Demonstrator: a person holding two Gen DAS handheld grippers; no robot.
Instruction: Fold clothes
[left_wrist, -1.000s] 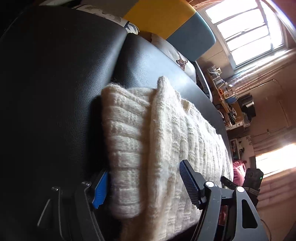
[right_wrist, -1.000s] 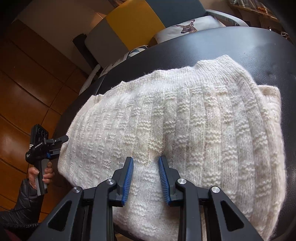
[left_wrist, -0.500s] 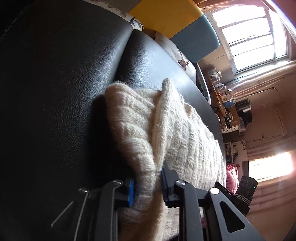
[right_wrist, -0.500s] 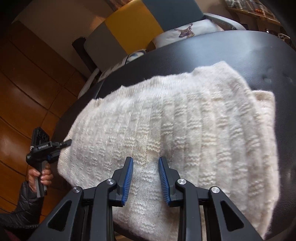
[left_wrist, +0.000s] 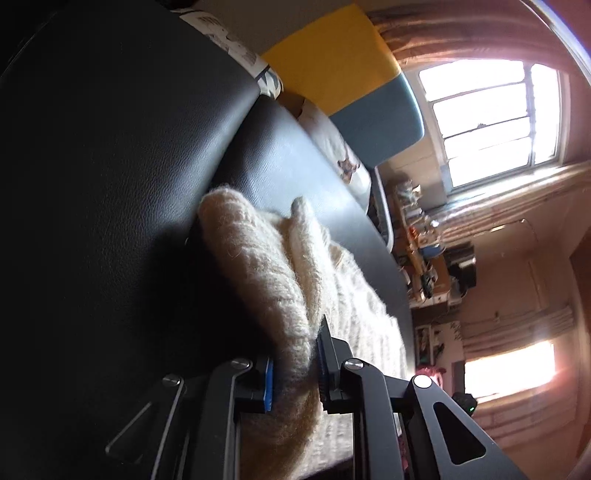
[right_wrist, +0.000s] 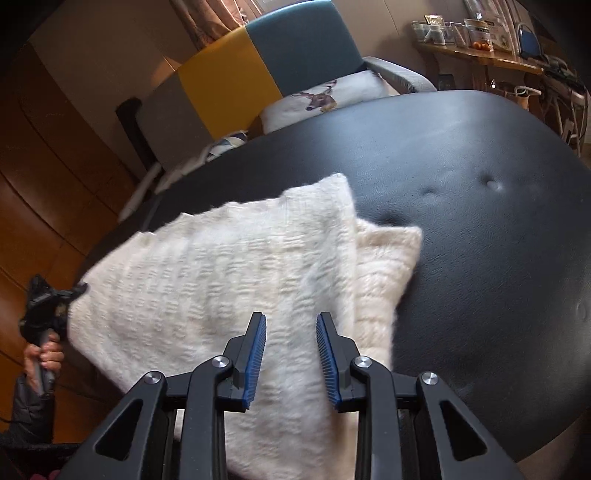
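A cream knitted sweater (right_wrist: 221, 273) lies folded on a black leather surface (right_wrist: 480, 184). In the left wrist view my left gripper (left_wrist: 295, 343) is shut on a thick folded edge of the sweater (left_wrist: 266, 280), which bunches up between the blue pads. The right wrist view shows that same gripper (right_wrist: 74, 291) at the sweater's left edge, held by a hand (right_wrist: 44, 358). My right gripper (right_wrist: 291, 321) hovers over the near right part of the sweater. Its fingers stand apart with nothing pinched between them.
A yellow and teal chair (right_wrist: 266, 66) with a deer-print cushion (right_wrist: 321, 96) stands behind the leather surface. A cluttered wooden shelf (right_wrist: 480, 51) runs along the far right. Wooden floor (right_wrist: 55, 166) lies to the left. A bright window (left_wrist: 491, 118) shows in the left wrist view.
The left gripper closed on the sweater's folded edge and bunched it up. My right gripper moved rightward over the sweater, toward its right fold edge.
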